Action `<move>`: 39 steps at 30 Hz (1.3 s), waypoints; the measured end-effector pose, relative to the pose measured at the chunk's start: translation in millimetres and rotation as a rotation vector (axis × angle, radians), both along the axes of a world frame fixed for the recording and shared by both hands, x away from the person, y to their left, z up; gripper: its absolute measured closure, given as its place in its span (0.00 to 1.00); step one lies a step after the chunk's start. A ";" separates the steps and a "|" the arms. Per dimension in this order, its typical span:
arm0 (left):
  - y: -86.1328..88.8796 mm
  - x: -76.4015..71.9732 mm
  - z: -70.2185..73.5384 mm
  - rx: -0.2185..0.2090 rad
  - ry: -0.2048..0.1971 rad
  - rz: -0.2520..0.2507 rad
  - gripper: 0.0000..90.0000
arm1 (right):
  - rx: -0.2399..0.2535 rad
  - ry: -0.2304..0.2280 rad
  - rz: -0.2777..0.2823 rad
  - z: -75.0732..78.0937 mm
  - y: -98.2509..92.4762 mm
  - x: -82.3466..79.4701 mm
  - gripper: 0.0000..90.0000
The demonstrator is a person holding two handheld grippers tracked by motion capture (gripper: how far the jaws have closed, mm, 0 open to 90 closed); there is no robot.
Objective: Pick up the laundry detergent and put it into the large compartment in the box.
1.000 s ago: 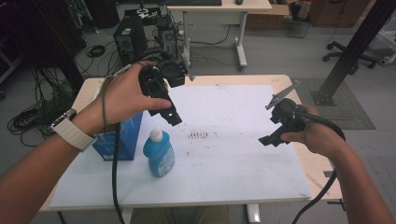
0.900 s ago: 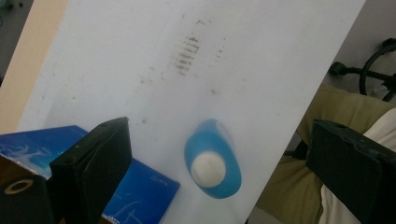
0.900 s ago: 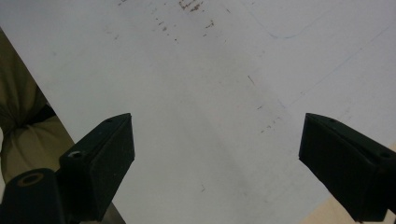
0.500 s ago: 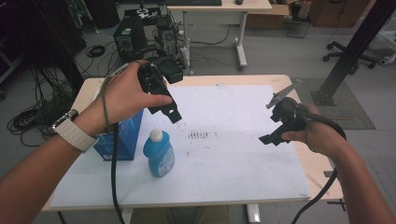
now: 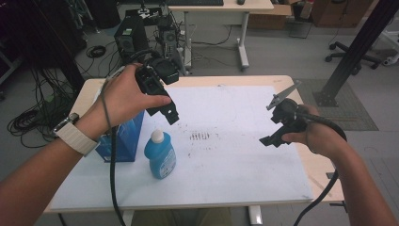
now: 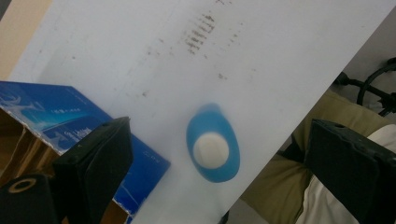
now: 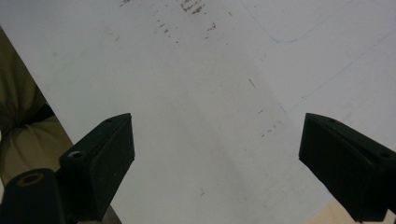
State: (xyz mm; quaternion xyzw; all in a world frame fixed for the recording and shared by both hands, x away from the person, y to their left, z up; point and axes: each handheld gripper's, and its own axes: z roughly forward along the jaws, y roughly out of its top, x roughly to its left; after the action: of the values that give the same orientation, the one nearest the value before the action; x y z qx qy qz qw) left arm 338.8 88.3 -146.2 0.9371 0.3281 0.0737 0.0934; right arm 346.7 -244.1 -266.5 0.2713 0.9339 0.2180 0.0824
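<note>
Bottle (image 5: pixel 160 153) upright on bench (image 5: pixel 235 169), just beside box (image 5: pixel 123 136). Left tongs (image 6: pixel 215 154) wide open, empty, directly above cap, bottle axis vertical. Right tongs (image 7: pixel 215 154) wide open, empty, well apart. Left nearer.

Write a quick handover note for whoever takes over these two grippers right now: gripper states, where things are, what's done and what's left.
Left gripper: open, empty, held in the air above the blue plastic bottle with a white cap, jaws spread to either side of it in the left gripper view.
Right gripper: open, empty, held above the white table mat on the right side.
The bottle stands upright near the front left of the mat, beside the blue cardboard box.
Done: nothing grasped.
Left: probably lower the left gripper and close on the bottle.
</note>
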 end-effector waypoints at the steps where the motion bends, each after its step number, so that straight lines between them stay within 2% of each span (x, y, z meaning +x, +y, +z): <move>1: 0.4 0.3 -0.1 0.002 0.002 0.003 0.09 | 0.000 0.001 0.000 0.0 0.4 0.1 0.12; 6: 3.2 1.1 -3.5 0.009 0.008 0.042 0.10 | 0.000 0.001 0.003 -0.2 1.0 0.5 0.12; 16: 7.8 1.7 -4.8 0.009 0.016 0.081 0.10 | -0.002 0.001 0.003 -0.3 1.8 0.9 0.12; 23: 14.6 2.0 -8.5 -0.002 0.017 0.160 0.10 | -0.004 0.001 0.012 -0.4 5.2 1.9 0.12; 30: 19.4 1.3 -11.7 -0.014 0.023 0.195 0.10 | -0.008 0.001 0.018 -0.2 8.1 3.4 0.12; 39: 22.0 -0.1 -17.6 -0.003 0.045 0.232 0.10 | -0.010 0.003 0.027 -1.2 9.9 4.5 0.12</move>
State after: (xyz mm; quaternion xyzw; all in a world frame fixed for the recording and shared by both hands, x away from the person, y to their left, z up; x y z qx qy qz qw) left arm 338.7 110.3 -163.8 0.8941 0.4365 0.0625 0.0782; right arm 351.2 -234.2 -267.6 0.2583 0.9387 0.2140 0.0794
